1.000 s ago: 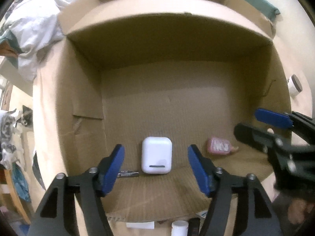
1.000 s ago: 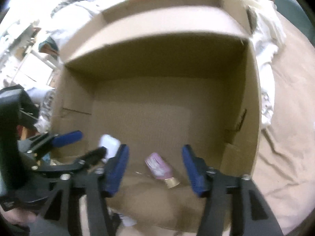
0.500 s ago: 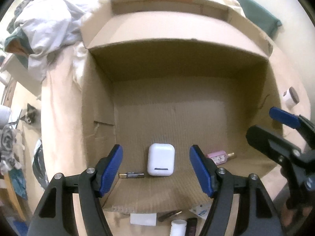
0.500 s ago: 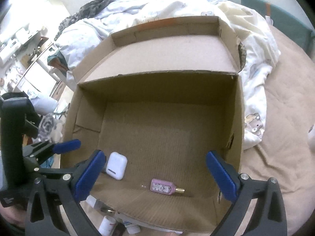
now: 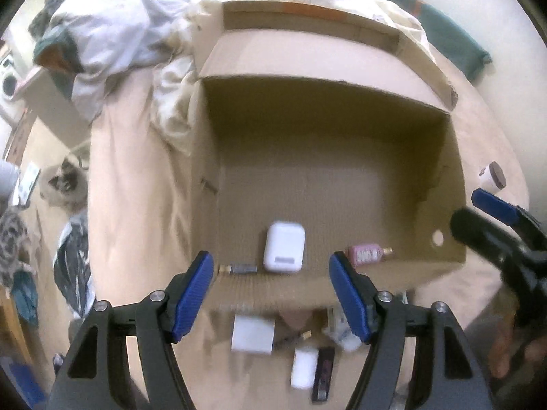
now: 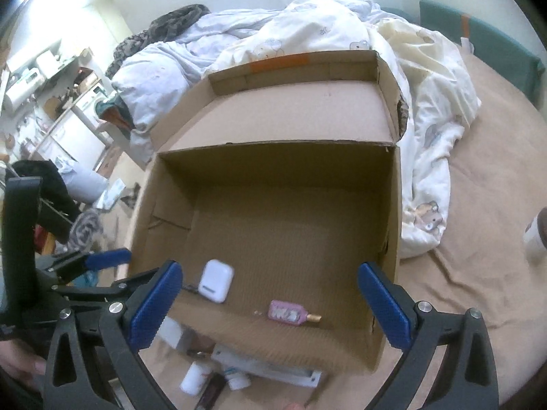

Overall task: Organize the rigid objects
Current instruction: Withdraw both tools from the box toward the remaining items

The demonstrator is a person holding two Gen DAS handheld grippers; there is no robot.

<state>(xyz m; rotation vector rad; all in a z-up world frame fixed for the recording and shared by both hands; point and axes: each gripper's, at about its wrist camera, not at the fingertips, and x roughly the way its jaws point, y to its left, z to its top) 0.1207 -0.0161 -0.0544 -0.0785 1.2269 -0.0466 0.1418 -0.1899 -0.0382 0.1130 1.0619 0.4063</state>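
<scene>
An open cardboard box [image 5: 376, 78] [image 6: 273, 130] lies on a bed. Inside it, near the front edge, are a white earbud case [image 5: 284, 252] [image 6: 216, 281], a pink flat bottle with a gold cap [image 5: 367, 254] [image 6: 290, 313] and a small dark stick-shaped item [image 5: 239, 269]. My left gripper [image 5: 271, 294] is open and empty, above the box's front edge. My right gripper [image 6: 270, 302] is wide open and empty over the box front; it also shows in the left wrist view [image 5: 492, 212]. Several small items lie in front of the box: a white block [image 5: 252, 336], a white bottle [image 5: 303, 367] [image 6: 194, 377], a dark tube [image 5: 323, 377].
A rumpled white duvet [image 6: 307, 34] lies behind and right of the box on the tan bedsheet [image 6: 478, 273]. A white jar with a brown lid [image 5: 494, 177] [image 6: 535, 235] stands right of the box. A cat [image 5: 63, 184] sits on the floor at left.
Both grippers have pulled back and up from inside the box. The right gripper has opened wide and left the pink bottle on the box floor. Items in front of the box came into view.
</scene>
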